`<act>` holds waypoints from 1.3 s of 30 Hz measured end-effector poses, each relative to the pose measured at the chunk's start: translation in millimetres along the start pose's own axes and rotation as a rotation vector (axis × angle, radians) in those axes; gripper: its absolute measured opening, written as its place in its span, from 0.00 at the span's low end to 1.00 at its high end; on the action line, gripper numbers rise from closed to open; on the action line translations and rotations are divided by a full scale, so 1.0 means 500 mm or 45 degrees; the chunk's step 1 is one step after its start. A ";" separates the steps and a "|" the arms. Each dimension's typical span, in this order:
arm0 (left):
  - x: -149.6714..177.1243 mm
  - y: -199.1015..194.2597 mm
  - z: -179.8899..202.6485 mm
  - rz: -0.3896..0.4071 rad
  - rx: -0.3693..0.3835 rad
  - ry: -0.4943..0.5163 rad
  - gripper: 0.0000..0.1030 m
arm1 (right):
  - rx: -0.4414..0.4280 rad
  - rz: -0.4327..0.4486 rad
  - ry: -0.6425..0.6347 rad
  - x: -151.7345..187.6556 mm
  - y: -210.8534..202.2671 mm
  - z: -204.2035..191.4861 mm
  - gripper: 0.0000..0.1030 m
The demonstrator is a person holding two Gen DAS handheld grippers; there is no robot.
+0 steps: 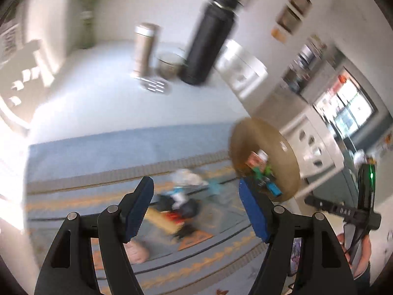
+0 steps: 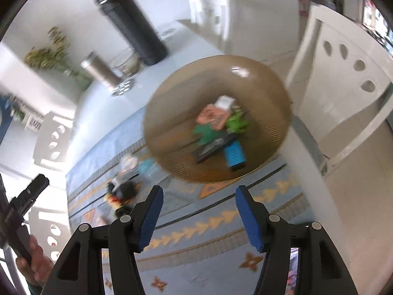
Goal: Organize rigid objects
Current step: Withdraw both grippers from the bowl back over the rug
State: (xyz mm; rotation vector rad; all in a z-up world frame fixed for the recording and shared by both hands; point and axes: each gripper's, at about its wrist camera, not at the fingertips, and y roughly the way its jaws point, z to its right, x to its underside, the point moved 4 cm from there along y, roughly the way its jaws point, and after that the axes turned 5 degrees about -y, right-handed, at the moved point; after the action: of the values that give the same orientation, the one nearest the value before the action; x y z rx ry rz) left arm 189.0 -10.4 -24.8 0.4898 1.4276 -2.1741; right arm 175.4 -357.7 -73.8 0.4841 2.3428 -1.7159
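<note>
— So where are the toys that still need tidying?

— On the rug (image 1: 103, 152), in a small pile (image 1: 179, 206). Seen from the left claw (image 1: 196, 206), the pile sits right between its two blue pads and a bit past them. That claw is apart, with nothing in it.

— And the right claw (image 2: 199, 211)?

— Apart too, and empty. From it, the pile (image 2: 122, 191) lies off to the left, just past its left pad. The bowl (image 2: 172, 93) is straight ahead of it.

— Which claw is nearer the pile?

— I think the left one. It points almost at it.

— Which way does the pile run?

— Too blurry to tell. I see a tan flat piece, something dark, some red and some white.

— What does the right view show that the left one does not?

— The whole inside of the bowl: a blue box, a black bar, green bits, a pink card. In the left view the bowl (image 1: 289, 162) is seen edge-on and the right pad hides part of it.

— And the left view?

— It looks down on the pile better.
</note>
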 end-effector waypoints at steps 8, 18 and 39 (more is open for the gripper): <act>0.038 -0.105 -0.132 0.059 -0.132 -0.050 0.81 | -0.049 -0.008 -0.187 0.041 0.001 -0.142 0.59; 0.176 -0.023 -0.173 -0.143 -0.189 -0.091 0.81 | -0.255 -0.213 0.017 0.095 0.141 -0.169 0.59; 0.273 0.170 -0.215 -0.469 -0.290 -0.037 0.81 | -0.231 -0.018 0.766 0.021 0.329 -0.074 0.52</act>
State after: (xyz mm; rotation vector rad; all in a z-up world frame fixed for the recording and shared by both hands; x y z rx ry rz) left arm 129.7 32.7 -203.8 0.1181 1.8387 -2.2367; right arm 228.4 -275.8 -211.9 1.0741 2.8659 -1.4858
